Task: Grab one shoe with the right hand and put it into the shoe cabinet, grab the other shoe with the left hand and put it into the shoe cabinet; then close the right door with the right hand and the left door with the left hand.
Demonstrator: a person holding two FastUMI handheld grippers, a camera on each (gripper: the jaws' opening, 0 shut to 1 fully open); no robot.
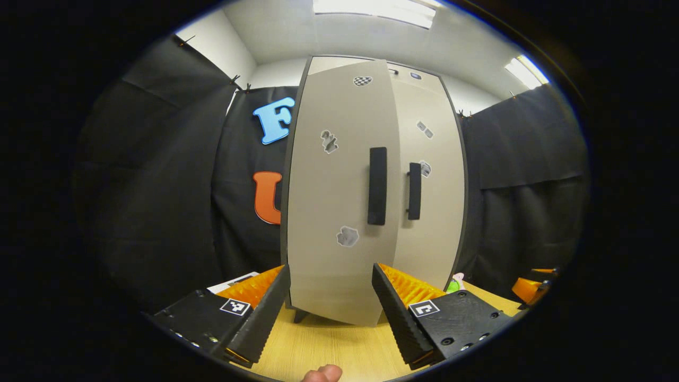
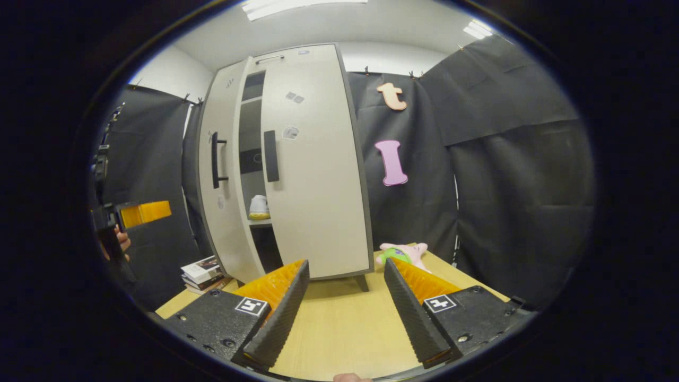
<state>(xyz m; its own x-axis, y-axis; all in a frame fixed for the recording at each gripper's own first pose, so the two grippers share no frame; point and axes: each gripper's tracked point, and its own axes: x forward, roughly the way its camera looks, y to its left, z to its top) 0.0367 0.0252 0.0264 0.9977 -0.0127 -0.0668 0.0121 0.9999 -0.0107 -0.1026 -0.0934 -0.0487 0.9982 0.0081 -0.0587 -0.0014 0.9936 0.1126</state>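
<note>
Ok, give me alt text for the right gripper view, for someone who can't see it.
A tall beige two-door shoe cabinet stands on a light wooden table, its left door ajar and a white shoe visible on a shelf through the gap. The open right gripper points at it, with a pink and green plush toy and stacked books beside the cabinet.

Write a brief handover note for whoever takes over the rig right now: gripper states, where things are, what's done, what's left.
Left gripper: open, empty, facing the left door.
Right gripper: open, empty, facing the right door.
One shoe sits on a shelf inside the shoe cabinet; the second can't be seen through the gap.
Right door looks closed; left door is ajar.
Left: push the left door shut with the left gripper.
</note>
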